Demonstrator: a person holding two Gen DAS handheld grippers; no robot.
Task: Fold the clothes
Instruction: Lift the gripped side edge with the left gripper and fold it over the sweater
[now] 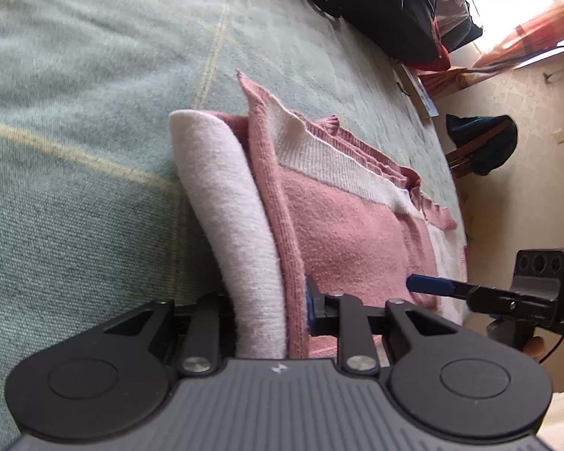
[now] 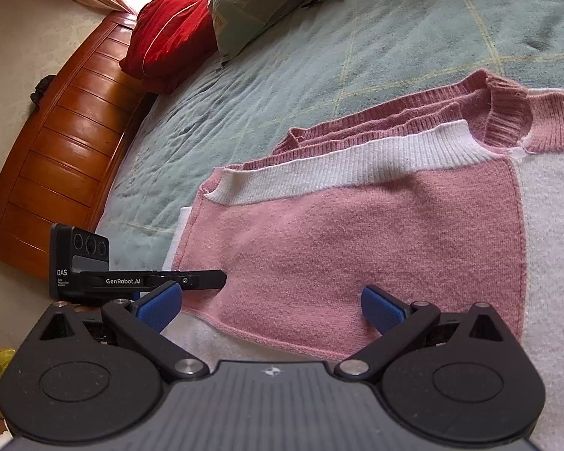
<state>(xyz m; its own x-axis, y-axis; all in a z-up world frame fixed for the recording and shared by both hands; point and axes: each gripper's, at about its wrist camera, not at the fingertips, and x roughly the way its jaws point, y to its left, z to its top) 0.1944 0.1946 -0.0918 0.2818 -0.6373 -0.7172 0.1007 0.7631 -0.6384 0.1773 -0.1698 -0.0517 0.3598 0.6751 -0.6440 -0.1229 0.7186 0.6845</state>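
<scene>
Left wrist: left gripper pinching sweater edge

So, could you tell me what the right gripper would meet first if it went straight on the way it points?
Most likely the pink panel of the sweater lying just ahead of the open right gripper; depth is uncertain.
</scene>
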